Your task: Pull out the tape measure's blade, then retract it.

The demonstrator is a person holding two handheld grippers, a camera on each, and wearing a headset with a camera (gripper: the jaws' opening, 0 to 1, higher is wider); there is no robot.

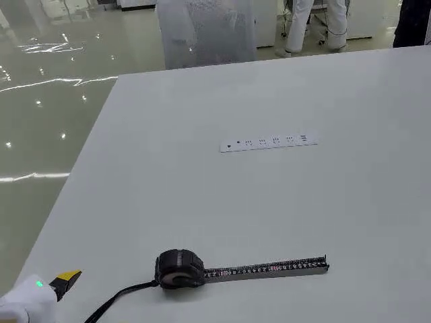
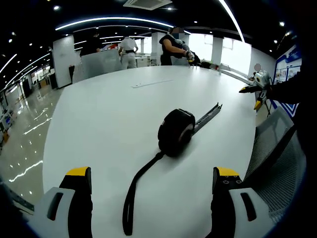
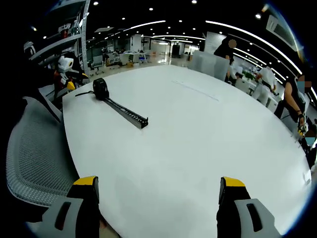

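A black tape measure [image 1: 180,269] lies near the table's front edge, its blade [image 1: 269,268] drawn out to the right and flat on the white table [image 1: 202,195]. A black wrist strap [image 1: 114,300] trails from the case to the lower left. My left gripper [image 1: 65,279] sits at the bottom left corner, short of the strap. In the left gripper view the case [image 2: 177,131] and strap [image 2: 138,183] lie ahead of my left gripper [image 2: 152,174], open and holding nothing. My right gripper [image 3: 158,183] is open over bare table, far from the case [image 3: 100,88] and the blade's end [image 3: 141,122].
A white power strip [image 1: 268,142] lies flat mid-table. People stand beyond the far edge [image 1: 202,30]. A grey mesh chair [image 3: 29,158] stands by the table's near side. The table's left edge drops to a glossy floor [image 1: 47,134].
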